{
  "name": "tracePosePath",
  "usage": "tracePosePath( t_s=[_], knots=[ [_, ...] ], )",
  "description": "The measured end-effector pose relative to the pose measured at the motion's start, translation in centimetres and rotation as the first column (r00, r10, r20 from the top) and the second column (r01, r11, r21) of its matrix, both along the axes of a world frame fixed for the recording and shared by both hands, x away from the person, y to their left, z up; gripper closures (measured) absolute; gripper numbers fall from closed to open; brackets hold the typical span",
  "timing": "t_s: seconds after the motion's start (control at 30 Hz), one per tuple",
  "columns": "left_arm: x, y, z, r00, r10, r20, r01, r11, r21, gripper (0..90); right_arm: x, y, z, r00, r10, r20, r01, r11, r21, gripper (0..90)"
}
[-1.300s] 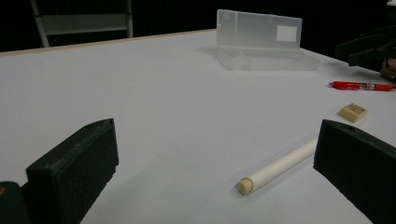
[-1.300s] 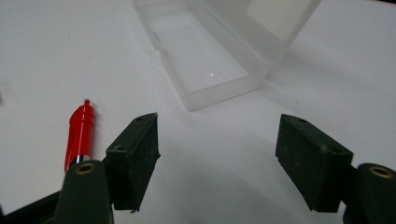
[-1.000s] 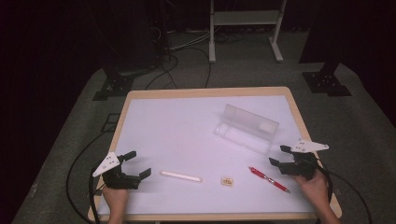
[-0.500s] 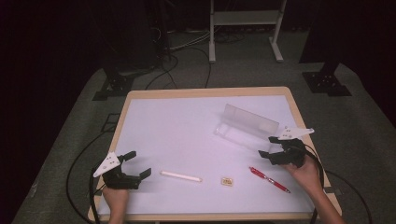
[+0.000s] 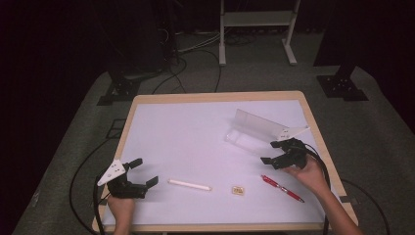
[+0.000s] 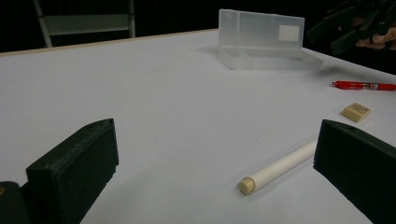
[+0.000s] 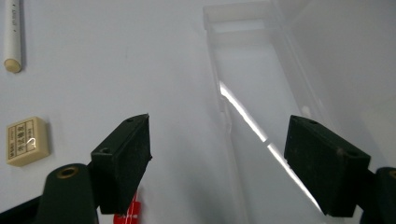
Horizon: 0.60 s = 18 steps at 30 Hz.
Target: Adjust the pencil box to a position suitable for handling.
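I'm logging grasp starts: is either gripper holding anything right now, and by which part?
Nothing is held. The left gripper and the right gripper both have open, empty jaws; the red pen lies free on the table.

A white-topped table with a pale wooden rim (image 5: pixel 215 96) carries four loose items. A clear plastic rectangular box (image 5: pixel 252 129), its lid standing open, lies just ahead of the right gripper (image 5: pixel 269 152). A red pen (image 5: pixel 281 188) lies near that gripper, on the person's side of it. A slim white cylindrical stick (image 5: pixel 190 185) lies just to the right of the left gripper (image 5: pixel 145 171). A small cream rectangular eraser (image 5: pixel 238 190) sits between the stick and the pen. Beyond the table, black cables (image 5: pixel 176 73) cross grey carpet (image 5: pixel 73 147) towards a white metal frame (image 5: pixel 257 19).
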State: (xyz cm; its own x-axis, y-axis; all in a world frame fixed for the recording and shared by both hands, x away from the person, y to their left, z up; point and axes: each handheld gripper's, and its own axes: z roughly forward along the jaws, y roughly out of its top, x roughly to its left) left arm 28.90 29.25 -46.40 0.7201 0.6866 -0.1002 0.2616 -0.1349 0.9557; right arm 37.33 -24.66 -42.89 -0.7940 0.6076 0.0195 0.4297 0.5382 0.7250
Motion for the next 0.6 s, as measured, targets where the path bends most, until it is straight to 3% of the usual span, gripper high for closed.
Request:
tracePosePath(
  t_s=[0.23, 0.6],
  knots=[
    [0.0, 0.0, 0.0, 1.0, 0.003, 0.002, -0.003, 1.0, 0.0, 0.0, 0.7, 1.2, 0.0, 0.9996, 0.026, 0.008, -0.026, 0.9988, -0.043, 23.1],
    [-0.2, 0.1, 0.0, 0.9999, 0.006, 0.012, -0.006, 1.0, -0.007, 0.0, 2.6, 2.8, -0.5, 0.9996, 0.024, -0.014, -0.025, 0.9904, -0.136, 37.0]
  ],
)
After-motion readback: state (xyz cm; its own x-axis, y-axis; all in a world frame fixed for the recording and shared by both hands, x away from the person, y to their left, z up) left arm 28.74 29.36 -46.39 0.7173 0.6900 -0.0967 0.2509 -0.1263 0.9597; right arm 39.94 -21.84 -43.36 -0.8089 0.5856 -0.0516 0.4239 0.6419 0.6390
